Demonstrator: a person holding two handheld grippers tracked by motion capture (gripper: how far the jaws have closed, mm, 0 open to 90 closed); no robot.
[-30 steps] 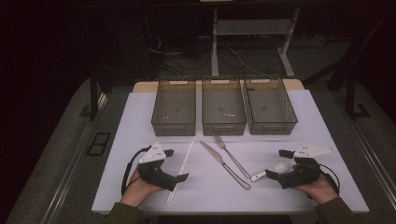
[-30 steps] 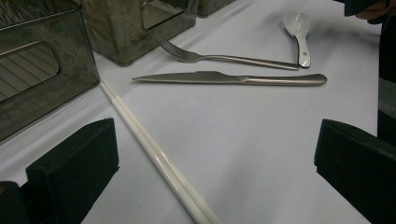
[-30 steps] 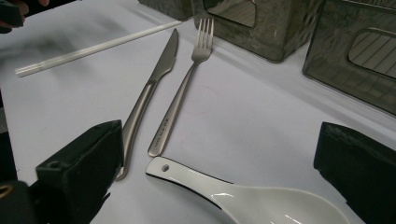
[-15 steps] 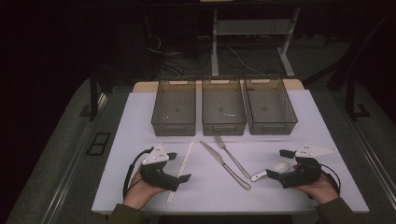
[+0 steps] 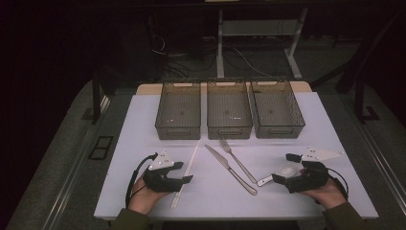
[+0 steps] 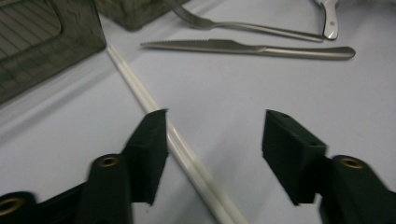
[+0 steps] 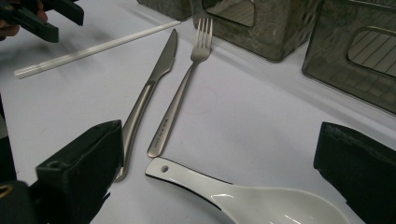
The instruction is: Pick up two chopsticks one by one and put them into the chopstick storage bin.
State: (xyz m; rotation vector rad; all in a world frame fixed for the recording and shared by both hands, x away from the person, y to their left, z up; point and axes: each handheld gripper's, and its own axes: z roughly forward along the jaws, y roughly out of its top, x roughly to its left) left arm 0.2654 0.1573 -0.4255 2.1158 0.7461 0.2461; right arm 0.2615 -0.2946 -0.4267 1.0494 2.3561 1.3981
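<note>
My left gripper (image 5: 186, 172) lies at the front left of the white mat. Its jaws have just been closing around a pair of white chopsticks (image 6: 140, 88). In the left gripper view (image 6: 212, 135) the sticks run along the inner side of the left-hand jaw, and the other jaw stands well clear, so the gripper is open. My right gripper (image 5: 283, 168) rests at the front right, open wide. A white ceramic soup spoon (image 7: 243, 198) lies on the mat between its jaws (image 7: 222, 140), untouched.
A steel knife (image 5: 230, 168) and fork (image 5: 238, 160) lie side by side mid-mat between the grippers. Three empty dark mesh bins (image 5: 177, 132), (image 5: 229, 132), (image 5: 280, 130) stand in a row at the back. Bare mat (image 5: 316, 129) lies right of the bins.
The left gripper's jaws have drawn closer together around the chopsticks. Both hands, the spoon, knife and fork have stayed where they were.
</note>
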